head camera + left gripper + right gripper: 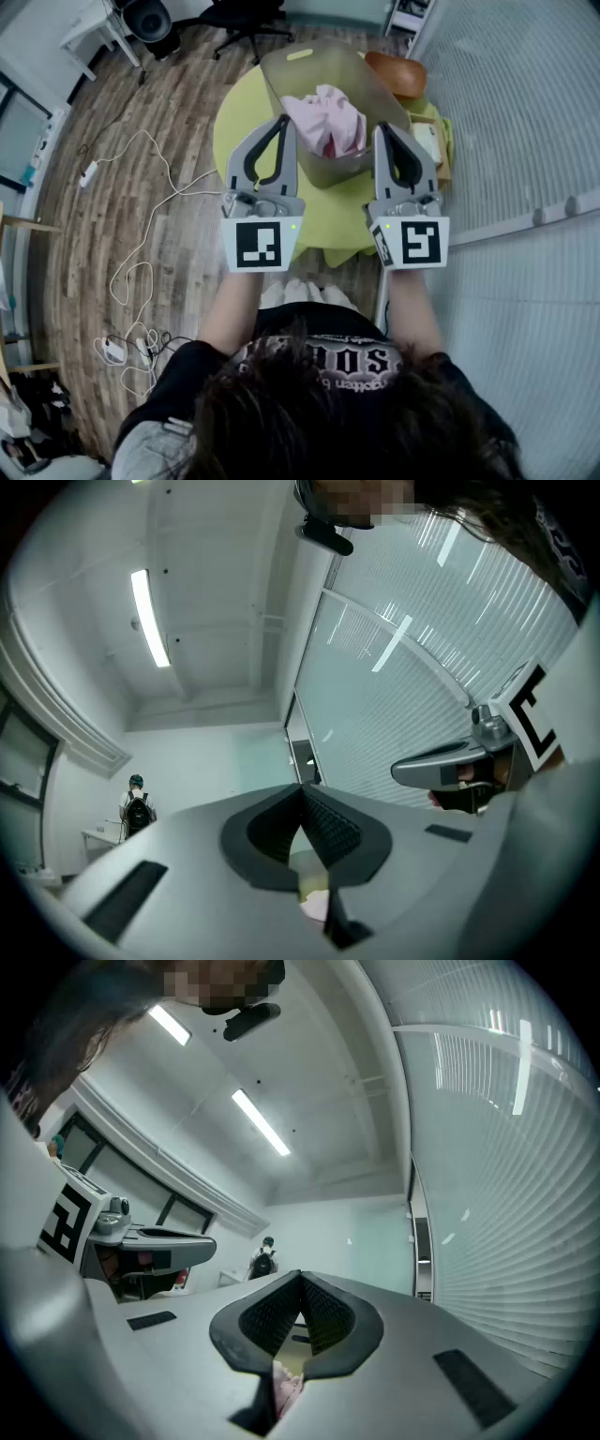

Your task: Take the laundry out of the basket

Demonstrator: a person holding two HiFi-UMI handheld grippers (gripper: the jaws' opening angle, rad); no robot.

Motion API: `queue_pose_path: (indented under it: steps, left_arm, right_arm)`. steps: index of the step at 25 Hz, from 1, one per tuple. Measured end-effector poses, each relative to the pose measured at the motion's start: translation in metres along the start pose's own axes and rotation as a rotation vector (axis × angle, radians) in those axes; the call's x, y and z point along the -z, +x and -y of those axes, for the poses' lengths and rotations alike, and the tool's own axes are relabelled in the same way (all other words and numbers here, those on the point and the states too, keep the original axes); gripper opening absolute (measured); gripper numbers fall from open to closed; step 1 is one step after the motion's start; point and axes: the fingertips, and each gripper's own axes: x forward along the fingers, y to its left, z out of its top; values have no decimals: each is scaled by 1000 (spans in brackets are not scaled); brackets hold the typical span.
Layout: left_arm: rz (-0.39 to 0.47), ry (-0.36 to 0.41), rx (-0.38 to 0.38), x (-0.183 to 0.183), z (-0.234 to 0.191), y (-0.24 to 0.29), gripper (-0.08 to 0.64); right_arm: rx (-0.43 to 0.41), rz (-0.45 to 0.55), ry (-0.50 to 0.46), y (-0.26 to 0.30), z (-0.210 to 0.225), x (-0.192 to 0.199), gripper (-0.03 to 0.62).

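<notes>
Jaws on the left gripper (283, 122) and right gripper (383, 129) were shut, empty. Between them stood a basket (302, 62) of pink laundry (328, 117) on a green table (240, 112).

Basket (375, 89) w/ pink laundry (325, 117) inside

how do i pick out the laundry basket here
Find the round yellow-green table on the wood floor. The basket stands on it. It is the only tall, translucent grey tub there, with pink laundry heaped inside.
</notes>
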Motion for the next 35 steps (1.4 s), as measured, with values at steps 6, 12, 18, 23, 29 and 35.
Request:
queue_pose_path:
  steps: [6,12,18,23,29,35]
  left_arm:
    - [9,14,3,-4,-2,0,2]
    - [6,24,14,-2,-2,2,2]
    - [8,21,27,-2,-5,0,2]
    - [-1,23,29,5,-10,-1,2]
    - [-11,47,34,7,-23,-9,2]
    - [-14,51,42,11,-33,-13,2]
  right_arm:
    - [-14,17,18,2,-3,-5,28]
    - [-4,21,21,4,-2,-3,29]
    - [-9,5,17,6,-7,0,29]
    - [-5,-18,24,10,-6,9,29]
    - [-7,-40,27,18,-16,14,29]
    - [-5,-44,31,25,-26,18,29]
